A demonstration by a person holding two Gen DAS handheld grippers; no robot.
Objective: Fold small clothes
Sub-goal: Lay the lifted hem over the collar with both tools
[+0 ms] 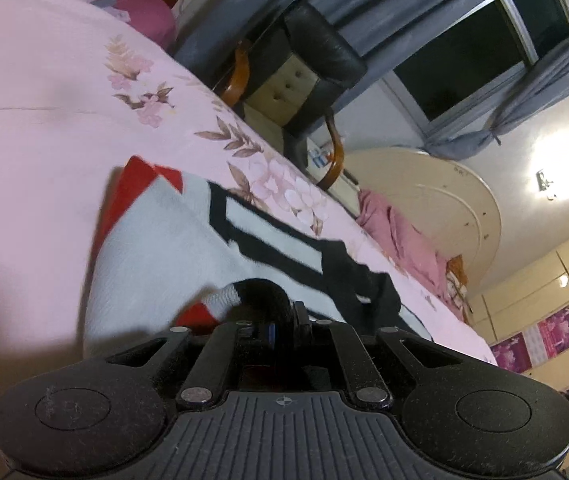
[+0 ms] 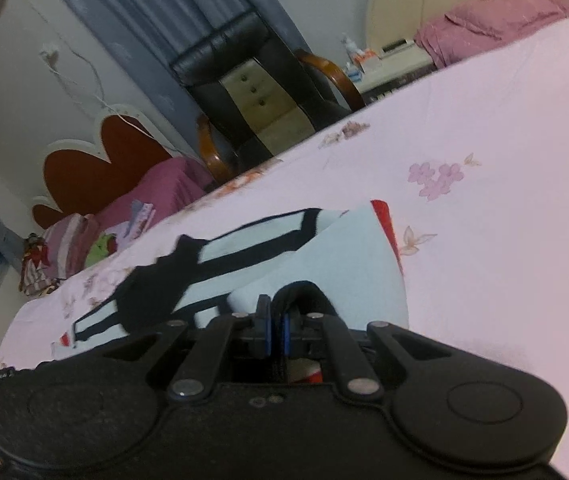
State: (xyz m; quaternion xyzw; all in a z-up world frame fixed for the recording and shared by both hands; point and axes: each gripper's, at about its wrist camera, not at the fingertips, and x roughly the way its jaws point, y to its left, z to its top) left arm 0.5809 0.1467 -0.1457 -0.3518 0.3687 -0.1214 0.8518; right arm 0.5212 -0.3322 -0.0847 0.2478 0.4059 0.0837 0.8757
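Both fingers [image 1: 284,320] [image 2: 276,320] pinch the garment [image 1: 156,248] [image 2: 356,264] (edges bunched).

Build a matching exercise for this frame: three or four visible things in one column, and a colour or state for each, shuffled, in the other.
Things:
1. left gripper
2. bedsheet
3. chair
4. curtain

States or colours:
A. grey-blue, hanging
B. shut on the garment
C. pink with flowers
D. black with wooden armrests, beside the bed

Pairs: 1-B, 2-C, 3-D, 4-A

Garment [image 1: 152,248] on bed [image 1: 44,128], chair [image 1: 308,76] beyond
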